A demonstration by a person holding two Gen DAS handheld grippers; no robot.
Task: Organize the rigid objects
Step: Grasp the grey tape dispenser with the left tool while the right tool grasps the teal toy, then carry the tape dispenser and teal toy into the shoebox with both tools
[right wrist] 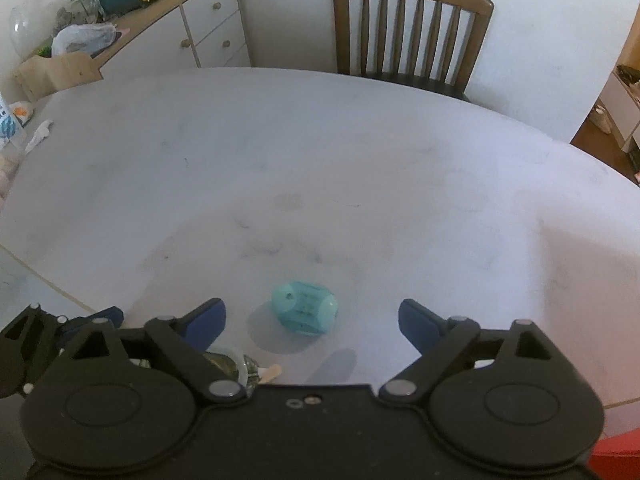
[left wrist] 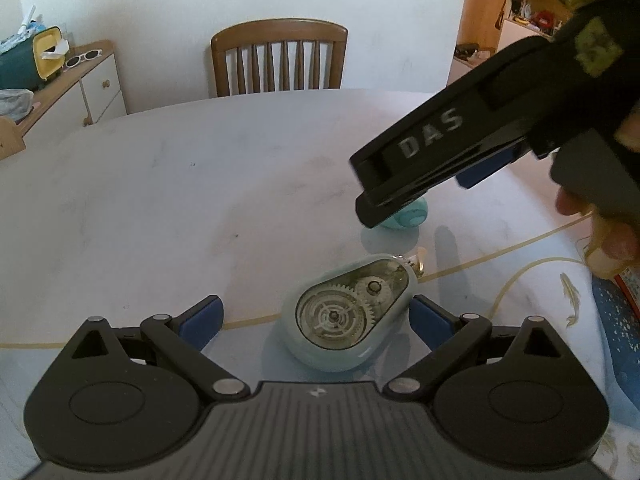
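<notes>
A pale blue, pear-shaped tape dispenser [left wrist: 344, 324] with clear gears lies flat on the white table [left wrist: 160, 200]. My left gripper [left wrist: 316, 320] hovers over it, open, with a blue pad on either side; the right pad sits close to its edge. A small teal, rounded object [right wrist: 304, 308] rests on the table between the wide-open fingers of my right gripper [right wrist: 312, 320], apart from both pads. In the left wrist view the right gripper [left wrist: 380, 192] comes in from the upper right and hides most of the teal object [left wrist: 404, 218].
A wooden chair [right wrist: 412, 28] stands at the table's far side. A sideboard [right wrist: 200, 24] with a tissue box and sunglasses is at the back left. A person's hand [left wrist: 600, 220] holds the right gripper. A blue patterned cloth [left wrist: 616, 320] lies at the right edge.
</notes>
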